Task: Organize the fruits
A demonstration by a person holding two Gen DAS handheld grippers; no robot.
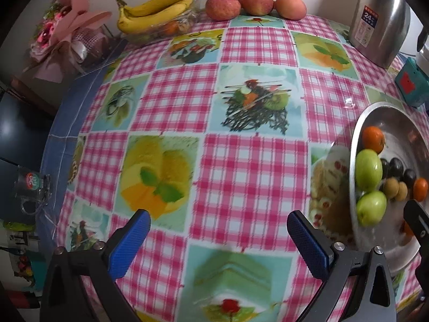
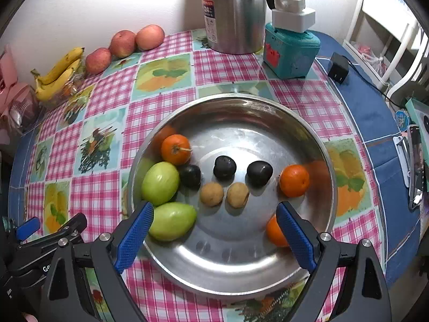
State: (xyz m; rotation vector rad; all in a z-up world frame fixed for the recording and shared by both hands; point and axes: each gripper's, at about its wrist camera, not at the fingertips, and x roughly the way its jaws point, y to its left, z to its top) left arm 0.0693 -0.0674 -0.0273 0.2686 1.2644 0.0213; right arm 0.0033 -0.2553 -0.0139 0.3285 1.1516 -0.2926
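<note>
Left gripper (image 1: 218,237): jaws wide apart, nothing between them, over bare checked tablecloth (image 1: 252,166) left of the steel basin (image 2: 328,161). Right gripper (image 2: 214,234): jaws spread just as wide, empty, above the basin's near half.

Inside the basin, left to right: two green fruits (image 2: 160,183) against the left wall, an orange (image 2: 175,149) behind them, three dark plums (image 2: 224,167), two small tan fruits (image 2: 211,193) in front of those, another orange (image 2: 294,180) toward the right wall. Bananas (image 2: 57,73) and apples (image 2: 122,43) far behind the basin, at the wall.

Likely trouble: round fruit rolling on slick steel if nudged (plums sit close together), or a blue pad bumping a neighbour on the way down.

Hard to see: a third orange (image 2: 274,232) half hidden behind the right pad; basin cut off at the left view's edge.
</note>
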